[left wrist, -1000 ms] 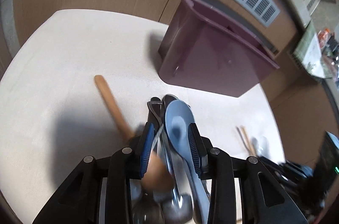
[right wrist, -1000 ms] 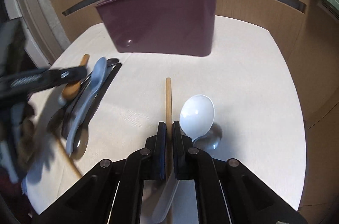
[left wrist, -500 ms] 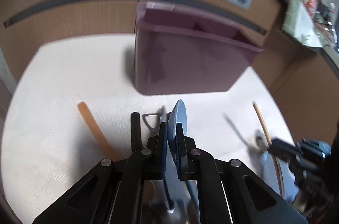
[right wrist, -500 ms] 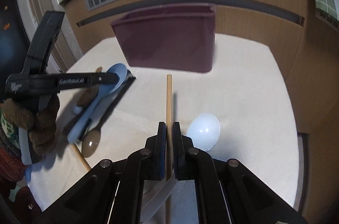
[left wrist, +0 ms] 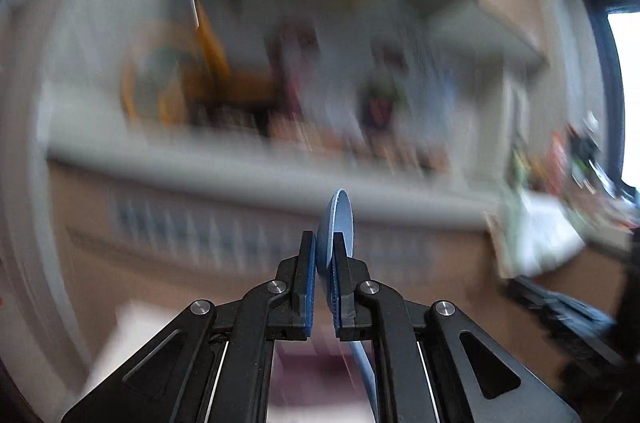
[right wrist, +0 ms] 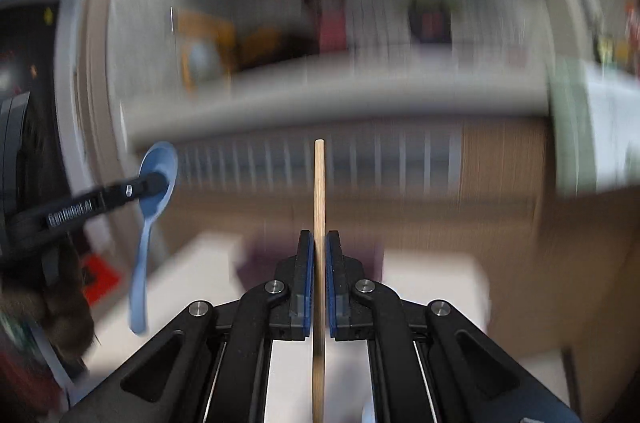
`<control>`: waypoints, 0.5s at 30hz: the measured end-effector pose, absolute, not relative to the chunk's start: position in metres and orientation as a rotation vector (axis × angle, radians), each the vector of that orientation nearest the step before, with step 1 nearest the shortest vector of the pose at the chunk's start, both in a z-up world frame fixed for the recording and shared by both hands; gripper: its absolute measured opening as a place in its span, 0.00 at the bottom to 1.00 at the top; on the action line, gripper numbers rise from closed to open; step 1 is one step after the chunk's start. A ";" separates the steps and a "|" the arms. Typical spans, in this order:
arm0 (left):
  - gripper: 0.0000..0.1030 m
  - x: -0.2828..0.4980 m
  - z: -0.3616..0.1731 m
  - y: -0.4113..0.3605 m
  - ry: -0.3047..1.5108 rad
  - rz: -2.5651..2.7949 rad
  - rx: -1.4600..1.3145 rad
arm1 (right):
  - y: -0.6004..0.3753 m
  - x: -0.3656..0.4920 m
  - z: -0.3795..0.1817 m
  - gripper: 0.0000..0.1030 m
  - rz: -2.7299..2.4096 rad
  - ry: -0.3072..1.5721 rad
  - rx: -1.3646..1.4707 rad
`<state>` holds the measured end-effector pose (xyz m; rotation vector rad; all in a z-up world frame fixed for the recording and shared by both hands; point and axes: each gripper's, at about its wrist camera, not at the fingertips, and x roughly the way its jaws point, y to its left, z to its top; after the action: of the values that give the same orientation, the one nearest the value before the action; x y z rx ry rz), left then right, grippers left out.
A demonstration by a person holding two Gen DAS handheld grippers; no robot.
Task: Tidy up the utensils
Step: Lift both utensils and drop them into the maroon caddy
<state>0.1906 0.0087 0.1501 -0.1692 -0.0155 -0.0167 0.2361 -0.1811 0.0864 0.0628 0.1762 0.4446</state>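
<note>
My left gripper [left wrist: 325, 243] is shut on the bowl of a light blue plastic spoon [left wrist: 340, 219], whose handle hangs down below the fingers. The right wrist view shows the same blue spoon [right wrist: 154, 191] held high at the left by the left gripper [right wrist: 154, 183]. A thin wooden stick [right wrist: 319, 191] stands upright in my right gripper [right wrist: 319, 243], which is shut on it. Its top end rises well above the fingertips. Both views are heavily blurred. The maroon bin [right wrist: 264, 255] shows only as a dark smear low behind the right fingers.
The pale table [right wrist: 436, 279] lies far below in the right wrist view. Behind it runs a wooden panel with a slatted vent [right wrist: 360, 163] and a blurred shelf of items above. A gloved hand [right wrist: 44, 307] holds the left tool.
Both grippers have lifted steeply from the table and tipped up toward level. The left one closed on the blue spoon and carried it up. The right one raised the wooden stick.
</note>
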 end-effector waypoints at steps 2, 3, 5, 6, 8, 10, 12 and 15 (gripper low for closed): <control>0.07 0.198 0.154 0.006 -0.143 0.059 -0.128 | -0.184 0.244 0.121 0.05 0.433 0.027 0.117; 0.07 0.205 0.152 0.006 -0.150 0.068 -0.124 | -0.184 0.248 0.128 0.05 0.431 -0.013 0.133; 0.07 0.225 0.142 0.008 -0.125 0.071 -0.121 | -0.179 0.264 0.133 0.05 0.421 -0.055 0.160; 0.07 0.238 0.134 0.009 -0.100 0.069 -0.120 | -0.175 0.273 0.129 0.05 0.420 -0.054 0.167; 0.07 0.262 0.117 0.014 -0.034 0.066 -0.129 | -0.164 0.294 0.119 0.05 0.445 -0.022 0.173; 0.07 0.283 0.106 0.018 0.024 0.058 -0.139 | -0.153 0.312 0.107 0.05 0.451 0.017 0.165; 0.07 0.300 0.091 0.022 0.073 0.052 -0.155 | -0.145 0.329 0.097 0.05 0.456 0.052 0.152; 0.07 0.319 0.074 0.026 0.124 0.036 -0.179 | -0.141 0.351 0.081 0.05 0.456 0.091 0.151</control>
<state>0.3188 0.0257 0.0740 -0.1786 0.1239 0.0363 0.3506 -0.1410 0.0813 0.1514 0.0906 0.4562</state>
